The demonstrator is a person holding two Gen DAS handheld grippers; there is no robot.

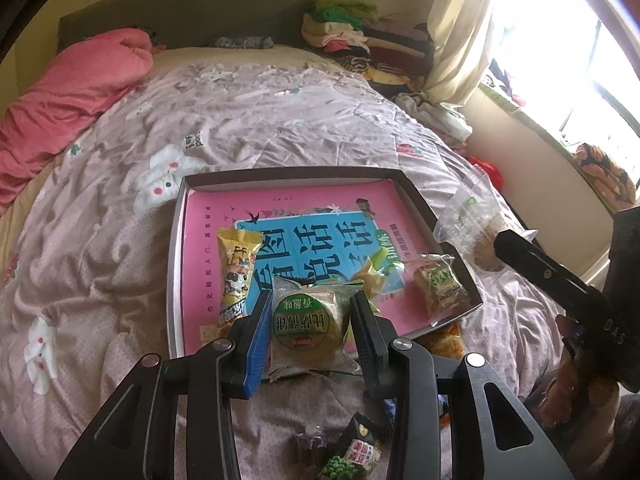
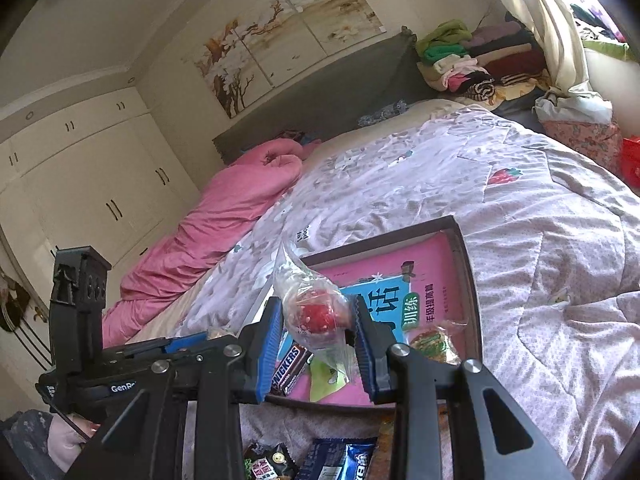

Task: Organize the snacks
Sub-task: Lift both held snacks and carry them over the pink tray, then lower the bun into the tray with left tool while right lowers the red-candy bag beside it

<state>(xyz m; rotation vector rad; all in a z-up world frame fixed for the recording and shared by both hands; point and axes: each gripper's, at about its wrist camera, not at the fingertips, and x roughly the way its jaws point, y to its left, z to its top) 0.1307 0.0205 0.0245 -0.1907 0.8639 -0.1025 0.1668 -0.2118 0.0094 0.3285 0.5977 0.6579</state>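
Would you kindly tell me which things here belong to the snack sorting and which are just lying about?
Part of the job:
- tray
- green-label cake in the left gripper
- clear bag with a red sweet in the right gripper
- yellow snack pack
- Snickers bar
- pea packet

Just lying about:
- pink blanket
- folded clothes
- curtain

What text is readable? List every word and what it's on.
"SNICKERS": chocolate bar
"看图说话", "训练": pink book
"美国青豆": pea packet
"GenRo", cut off: black handle casing
Other snack wrappers, the wall calligraphy and the book's small print: too blurred to read.
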